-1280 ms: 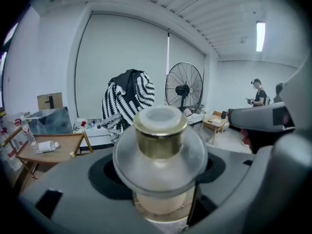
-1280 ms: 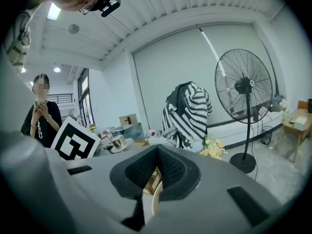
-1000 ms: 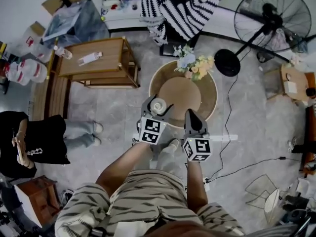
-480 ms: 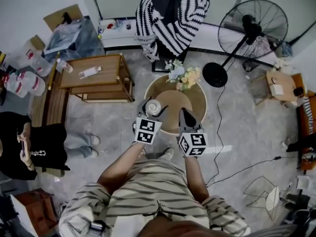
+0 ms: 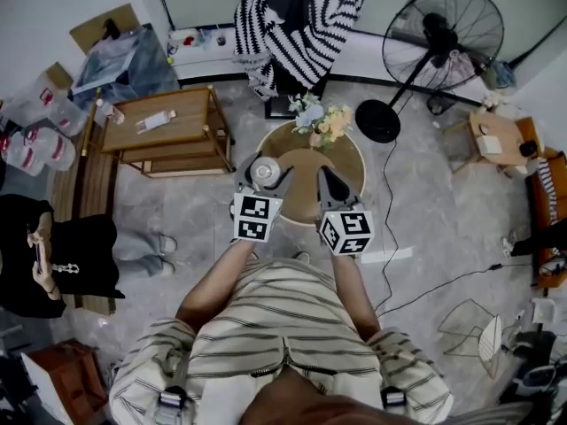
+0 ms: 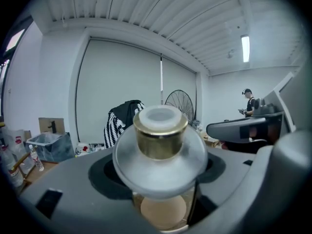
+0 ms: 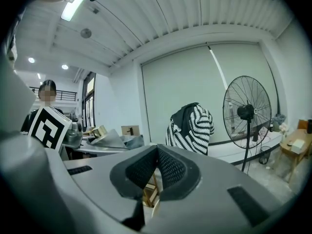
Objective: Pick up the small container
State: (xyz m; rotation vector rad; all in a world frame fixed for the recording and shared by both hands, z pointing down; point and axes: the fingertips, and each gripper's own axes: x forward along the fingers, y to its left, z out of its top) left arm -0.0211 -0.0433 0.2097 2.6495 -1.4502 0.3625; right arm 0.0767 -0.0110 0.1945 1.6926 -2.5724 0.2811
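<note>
Head view: the left gripper [image 5: 262,181] is poised over the near left edge of the round, tan wooden bench [image 5: 303,159], its fingers grasping the small clear glass container with a brass-coloured collar and frosted cap [image 5: 264,170]. The right gripper [image 5: 324,176] hangs just beside it over the near edge, and a bouquet of pale blue and yellow flowers [image 5: 319,119] stands at the far edge. Left gripper view: the container sits upright between the two grey fingers, which press on its rounded glass body from either side. The tan bench top shows through the glass below, but whether the base is clear of the surface cannot be settled here. Right gripper view: the ribbed black fingers [image 7: 171,171] are clenched pad to pad, with nothing between them. Step in hand, as judged: the grasp is made, so the pick-up stands at the lift. The next move calls for a firm, unchanged clamp on smooth glass and a straight, level rise that keeps the cap uppermost.
</note>
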